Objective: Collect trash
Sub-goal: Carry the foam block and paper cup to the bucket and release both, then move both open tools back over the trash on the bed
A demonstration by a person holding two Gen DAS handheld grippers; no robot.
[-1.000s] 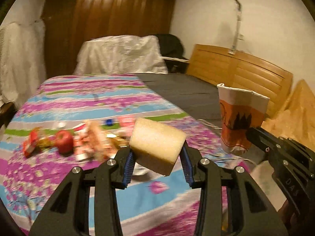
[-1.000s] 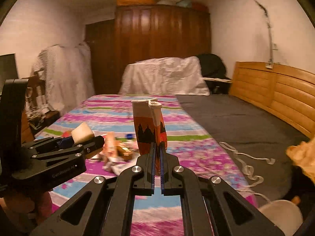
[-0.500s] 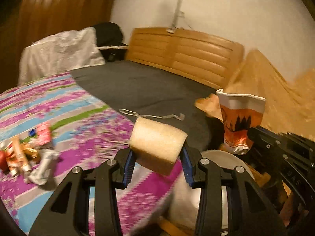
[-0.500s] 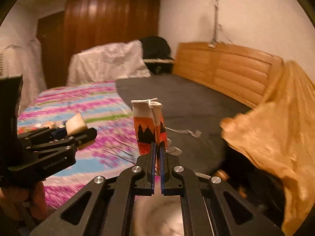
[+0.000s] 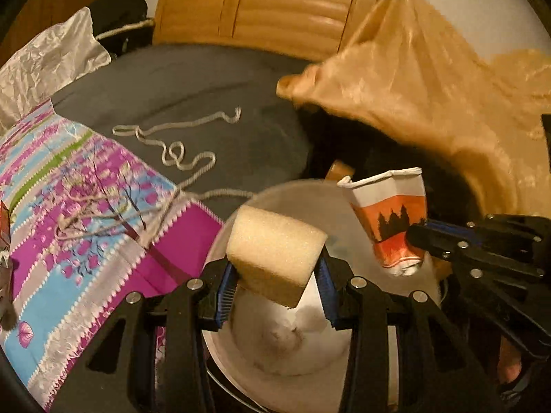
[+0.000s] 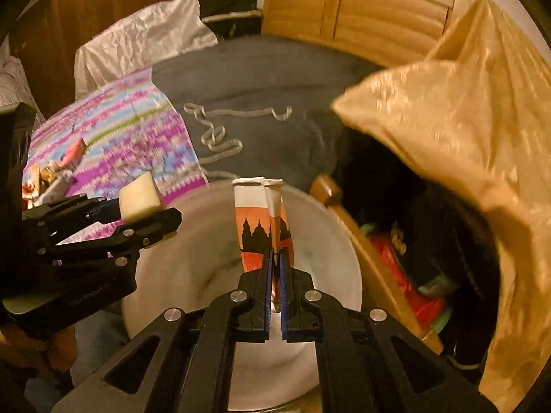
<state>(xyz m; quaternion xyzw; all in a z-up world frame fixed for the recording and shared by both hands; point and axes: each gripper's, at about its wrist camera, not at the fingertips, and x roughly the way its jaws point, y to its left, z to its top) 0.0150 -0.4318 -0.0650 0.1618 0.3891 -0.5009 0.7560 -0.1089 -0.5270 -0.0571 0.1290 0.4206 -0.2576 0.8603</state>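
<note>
1. Leftmost, the flowered purple-and-blue bedspread (image 5: 86, 241) covers the near part of the bed, with a few small wrappers (image 6: 58, 175) lying on it at the far left of the right wrist view
2. Beside it, a pale cord (image 5: 179, 155) lies in loops across the dark grey sheet (image 5: 193, 86), and a wooden headboard (image 5: 275, 10) stands behind
3. Next, the left gripper (image 5: 275, 285) has its jaws part-spread and pressed on a pale foam block (image 5: 275, 251), which sits tilted between the blue pads (image 5: 224, 289), above the white bin (image 5: 282, 361)
4. Right of that, the right gripper (image 6: 274, 275) has its jaws pressed together, pinching the flattened wall of an orange-and-white paper cup (image 6: 261, 220); the cup stands upright over the same white bin (image 6: 320, 241), rim up
5. Further right, a dark opening holds red and green refuse (image 6: 406, 275), just beside the bin
6. Rightmost, a crumpled tan plastic bag (image 6: 465, 130) hangs over that opening
</note>
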